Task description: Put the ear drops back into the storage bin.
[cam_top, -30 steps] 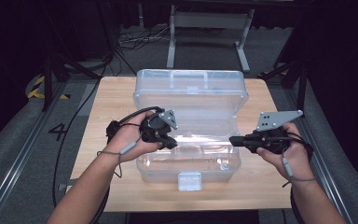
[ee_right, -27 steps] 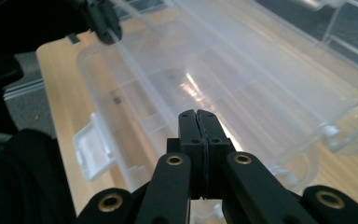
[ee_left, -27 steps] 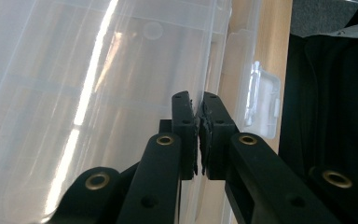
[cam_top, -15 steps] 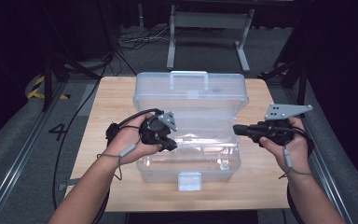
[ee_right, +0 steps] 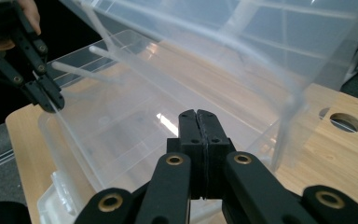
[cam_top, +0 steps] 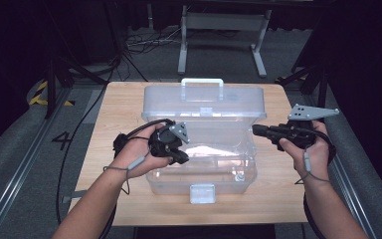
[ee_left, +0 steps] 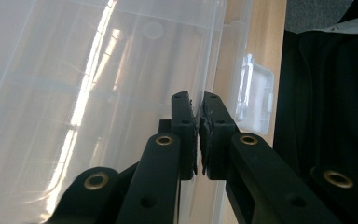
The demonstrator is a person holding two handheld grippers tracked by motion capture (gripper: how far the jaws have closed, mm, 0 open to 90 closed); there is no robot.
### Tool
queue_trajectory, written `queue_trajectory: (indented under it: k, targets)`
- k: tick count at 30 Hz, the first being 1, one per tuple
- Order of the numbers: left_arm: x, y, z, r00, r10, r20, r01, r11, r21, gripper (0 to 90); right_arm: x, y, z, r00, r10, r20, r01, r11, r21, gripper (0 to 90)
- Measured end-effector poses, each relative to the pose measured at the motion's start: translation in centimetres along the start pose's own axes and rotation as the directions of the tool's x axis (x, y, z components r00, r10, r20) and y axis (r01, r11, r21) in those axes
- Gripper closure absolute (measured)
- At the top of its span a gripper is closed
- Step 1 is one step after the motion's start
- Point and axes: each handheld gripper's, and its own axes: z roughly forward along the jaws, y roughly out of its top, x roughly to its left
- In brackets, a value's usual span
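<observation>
Clear plastic box (cam_top: 201,169) sits at the centre of the wooden table (cam_top: 114,107), lid (cam_top: 204,104) raised toward twelve o'clock, white latch (cam_top: 202,192) at six. Left gripper (cam_top: 181,158) at nine o'clock of the box, jaws pinched on its thin left wall (ee_left: 205,70), pads nearly meeting on the plastic. Right gripper (cam_top: 256,130) at three o'clock, just off the box's right edge, jaws pressed fully together, holding nothing.
</observation>
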Motion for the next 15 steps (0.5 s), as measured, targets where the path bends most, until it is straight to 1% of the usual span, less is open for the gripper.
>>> queue_trajectory:
  k: [3, 4, 5, 10, 11, 14, 15]
  targets:
    - [-0.2, 0.0, 0.2, 1.0, 0.006, 0.002, -0.006, 0.9999, 0.012, 85.3, -0.1, 0.0, -0.1, 0.9998, -0.002, 0.018, 0.002, 1.0, -0.004, 90.0]
    - [-0.3, 0.0, 0.3, 1.0, -0.001, 0.004, 0.001, 0.9999, 0.012, 85.3, -0.1, 0.0, -0.2, 0.9999, 0.002, 0.017, -0.002, 1.0, 0.002, 90.0]
    - [-0.3, 0.0, 0.3, 1.0, 0.002, 0.0, -0.002, 0.9999, 0.012, 85.2, -0.2, -0.1, -0.2, 0.9999, 0.005, 0.015, -0.005, 1.0, 0.002, 90.0]
    - [-0.3, -0.1, 0.2, 1.0, -0.005, -0.002, 0.005, 1.0, 0.002, 84.7, -0.1, -0.1, -0.3, 0.9998, 0.005, 0.019, -0.005, 1.0, -0.011, 90.0]
    - [-0.3, -0.1, 0.0, 0.9999, -0.011, -0.001, 0.011, 0.9999, -0.004, 84.4, -0.1, -0.1, -0.3, 0.9998, 0.005, 0.02, -0.005, 1.0, -0.011, 90.0]
    - [-0.2, -0.3, -0.7, 0.9995, -0.028, 0.011, 0.029, 0.9982, -0.053, 82.4, -0.1, -0.2, -0.4, 0.9999, 0.01, 0.014, -0.01, 1.0, -0.013, 90.0]
    - [-0.2, -0.4, -1.0, 0.9993, -0.038, 0.002, 0.038, 0.9969, -0.069, 82.3, -0.1, -0.2, -0.5, 0.9999, 0.01, 0.011, -0.01, 1.0, -0.012, 90.0]
